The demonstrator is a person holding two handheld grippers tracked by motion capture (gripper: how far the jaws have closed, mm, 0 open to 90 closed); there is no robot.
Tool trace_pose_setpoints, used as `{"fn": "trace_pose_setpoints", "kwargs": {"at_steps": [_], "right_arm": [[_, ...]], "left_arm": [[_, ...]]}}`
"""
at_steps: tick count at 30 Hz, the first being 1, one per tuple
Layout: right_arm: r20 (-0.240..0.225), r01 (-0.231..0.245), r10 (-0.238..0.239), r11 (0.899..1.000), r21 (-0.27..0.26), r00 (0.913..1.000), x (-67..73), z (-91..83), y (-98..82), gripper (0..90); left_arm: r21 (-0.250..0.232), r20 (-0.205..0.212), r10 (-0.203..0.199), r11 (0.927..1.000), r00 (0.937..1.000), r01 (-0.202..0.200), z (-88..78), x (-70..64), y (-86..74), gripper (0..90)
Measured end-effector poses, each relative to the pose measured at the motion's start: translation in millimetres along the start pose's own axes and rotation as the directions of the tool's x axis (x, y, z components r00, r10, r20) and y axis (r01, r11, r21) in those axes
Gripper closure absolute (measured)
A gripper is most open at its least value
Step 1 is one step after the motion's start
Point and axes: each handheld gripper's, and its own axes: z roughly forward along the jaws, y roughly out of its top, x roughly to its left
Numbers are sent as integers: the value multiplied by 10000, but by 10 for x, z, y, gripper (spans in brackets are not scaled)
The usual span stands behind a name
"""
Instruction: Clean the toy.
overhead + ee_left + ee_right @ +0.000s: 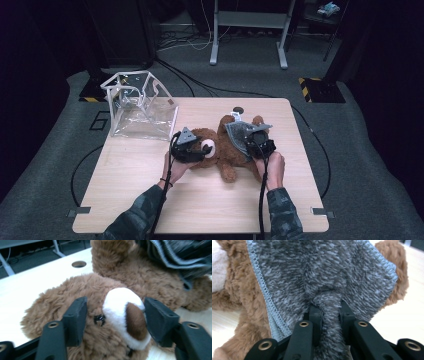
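A brown teddy bear [226, 159] lies on its back in the middle of the wooden table [200, 200]. My left gripper [202, 148] is at its head. In the left gripper view the jaws of my left gripper [116, 310] stand either side of the bear's white snout [120, 300] and do not squeeze it. A grey fleecy cloth [237, 134] with a pale blue stitched edge lies over the bear's belly. My right gripper [248, 140] is shut on a pinched fold of it. In the right gripper view the cloth [324, 270] spreads over the bear [237, 302] beyond my right gripper [329, 312].
A clear plastic box with a white frame [140, 107] stands at the table's back left corner. A round cable hole [238, 110] lies in the tabletop behind the bear. Cables run over the grey floor around the table.
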Motion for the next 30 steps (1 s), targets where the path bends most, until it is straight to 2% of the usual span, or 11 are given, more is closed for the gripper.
{"fn": "trace_pose_setpoints", "kwargs": {"at_steps": [4,6,9,13,15,18,22,23,25,27,30], "right_arm": [[-159,-319,320,9995,52,9994,-51,-30,-61,777],[-161,-286,287,9996,8,9995,-58,-35,-68,777],[-59,-120,119,9999,-115,9999,-46,-68,-72,776],[-63,-60,57,9991,-414,10000,19,-188,-55,772],[-208,117,-129,9983,-573,9997,72,-263,-39,772],[-583,447,-485,9969,-645,9971,243,-365,19,769],[-830,784,-840,9946,-680,9930,370,-365,87,762],[-910,995,-1054,9928,-670,9903,437,-320,134,760],[-981,1014,-1068,9931,-585,9894,469,-296,154,758],[-1065,1212,-1271,9908,-598,9862,509,-234,197,748],[-1352,1277,-1330,9907,-475,9818,556,-115,264,715]], "left_arm": [[201,-119,-51,9998,9999,53,-124,24,-49,296],[172,-342,-209,9996,9992,215,-186,37,-125,292],[613,-372,-499,9968,9981,522,-254,122,-281,290],[1124,-197,-1215,9860,9924,1230,-236,250,-488,341],[1299,-56,-1632,9781,9866,1625,-207,299,-554,366],[1528,-5,-1540,9765,9881,1523,-160,307,-616,444],[1802,162,-1356,9749,9906,1305,-99,273,-690,517],[1766,173,-1352,9757,9907,1301,-89,269,-704,579],[1809,193,-1245,9763,9920,1190,-77,280,-730,613],[1724,226,-1376,9762,9902,1317,-68,305,-755,699],[1648,162,-1369,9774,9905,1324,-69,302,-755,740]]}}
